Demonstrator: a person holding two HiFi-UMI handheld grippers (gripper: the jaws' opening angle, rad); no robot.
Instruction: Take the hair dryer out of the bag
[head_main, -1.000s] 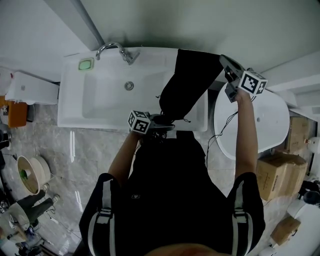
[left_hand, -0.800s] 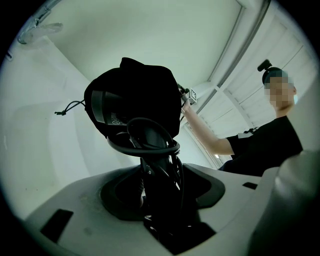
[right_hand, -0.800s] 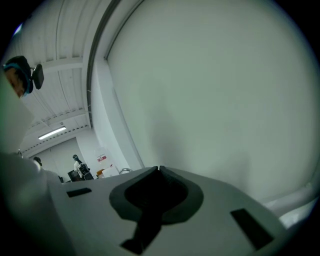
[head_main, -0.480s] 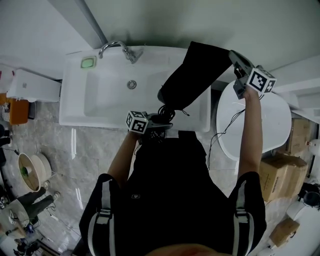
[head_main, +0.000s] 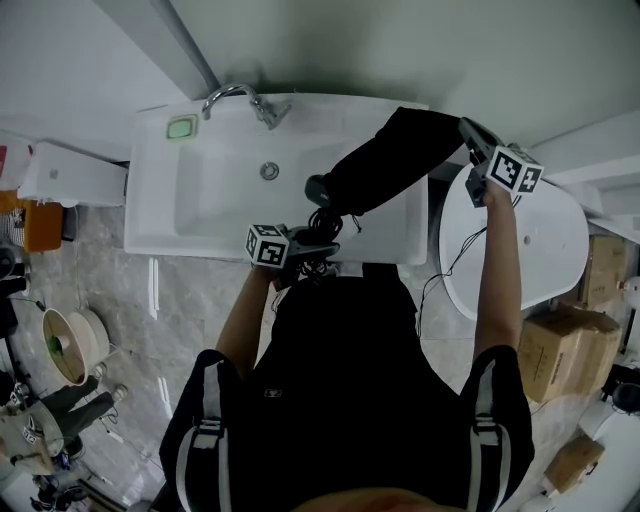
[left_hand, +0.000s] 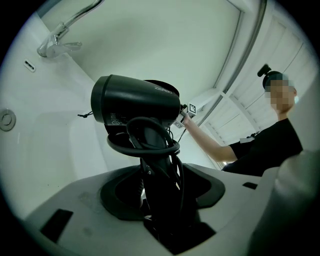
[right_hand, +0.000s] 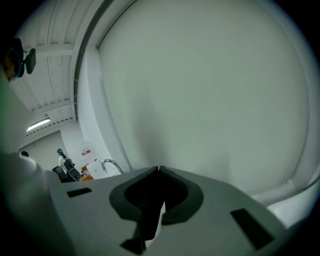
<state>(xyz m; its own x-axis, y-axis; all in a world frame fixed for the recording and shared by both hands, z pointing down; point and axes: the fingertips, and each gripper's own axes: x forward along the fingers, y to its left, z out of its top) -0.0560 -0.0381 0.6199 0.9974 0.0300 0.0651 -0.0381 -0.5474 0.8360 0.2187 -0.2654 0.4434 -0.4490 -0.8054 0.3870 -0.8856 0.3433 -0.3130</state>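
Black bag (head_main: 400, 155) pinched by right gripper (head_main: 471, 131) to slide off; left gripper (head_main: 318, 244) clamps hair dryer (left_hand: 135, 102) handle, anchoring.

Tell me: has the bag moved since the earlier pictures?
Yes. The bag has swung flatter: its lower end left the sink's front rim and now lies nearer the drain.
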